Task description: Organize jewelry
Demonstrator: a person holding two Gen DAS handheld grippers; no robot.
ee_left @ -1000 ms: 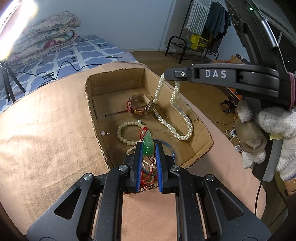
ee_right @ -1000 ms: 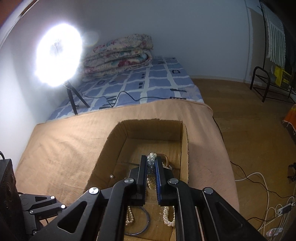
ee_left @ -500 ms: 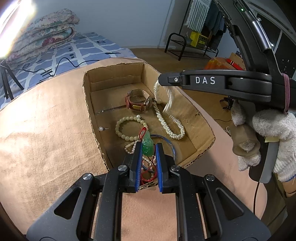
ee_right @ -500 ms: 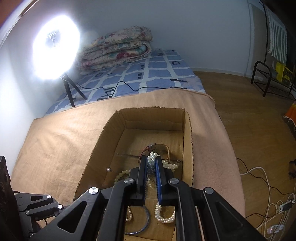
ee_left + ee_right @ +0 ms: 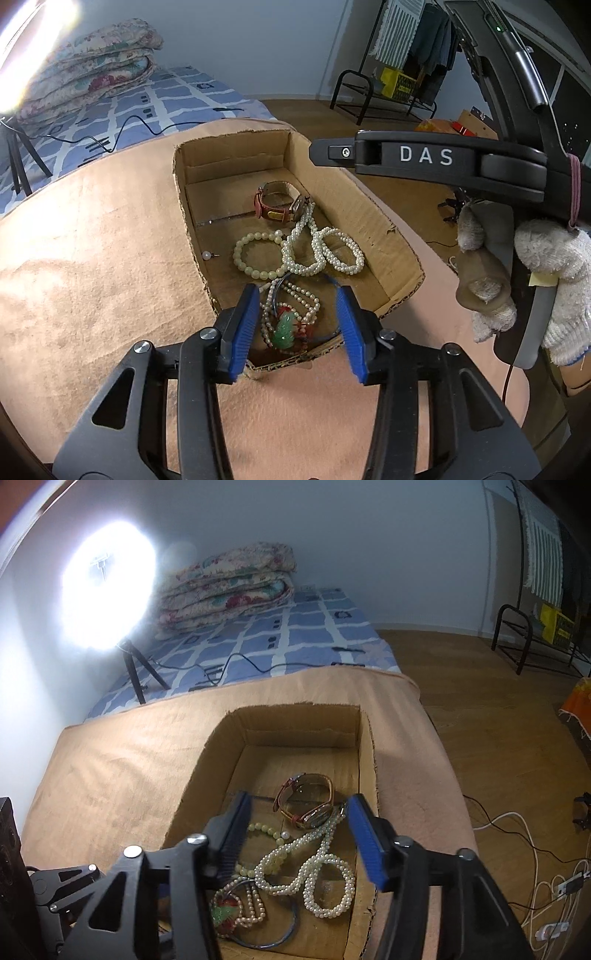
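Left gripper (image 5: 298, 325) and right gripper (image 5: 301, 840) above cardboard box (image 5: 373, 206), jaws apart.

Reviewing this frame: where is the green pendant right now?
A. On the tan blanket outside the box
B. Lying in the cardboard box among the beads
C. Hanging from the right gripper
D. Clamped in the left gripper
B. The green carved pendant lies on the floor of the brown cardboard box among small pearl strands, while the left gripper has its jaws spread wide apart around it without touching.
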